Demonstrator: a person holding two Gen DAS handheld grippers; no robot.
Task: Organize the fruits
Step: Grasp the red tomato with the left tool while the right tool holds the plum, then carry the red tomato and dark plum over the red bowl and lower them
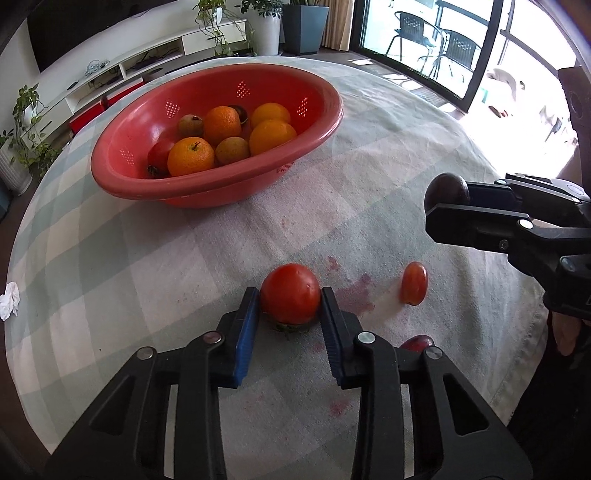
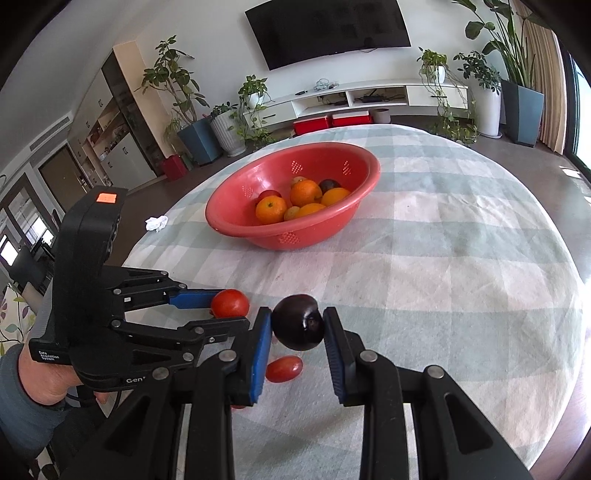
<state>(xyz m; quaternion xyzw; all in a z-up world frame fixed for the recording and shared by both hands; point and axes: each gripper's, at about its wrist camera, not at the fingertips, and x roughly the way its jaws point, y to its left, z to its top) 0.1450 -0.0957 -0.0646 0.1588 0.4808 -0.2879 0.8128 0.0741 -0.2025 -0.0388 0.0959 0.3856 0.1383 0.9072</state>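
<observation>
- Red tomato sits on the cloth well short of the bowl, calyx down, with the left gripper clamped on its two sides; it rests on the cloth, not yet lifted, so I judge this the start of a pick meant for the bowl.
- Dark plum is squeezed between the blue pads of the right gripper and held clear of the cloth, on the same near side of the bowl; it looks ready to be carried over and dropped in.
- Two small red fruits lie loose on the cloth, farther from the bowl than the tomato: an oval one beside the tomato, and another half hidden behind the left gripper's finger.
- Oranges, brownish round fruits and another tomato already fill the bowl, which suggests it is the collecting place and that most of the sorting is done.
- Purple-red stains mark the cloth near the tomato, perhaps juice; a hard squeeze could split soft fruit.
- Pale green-and-white check cloth covers a round table; a crumpled tissue lies beside the bowl near the edge.
- Beyond the bowl stand a low white TV unit, a wall screen, potted plants, red boxes on the floor, and glass doors to a balcony with chairs.
</observation>
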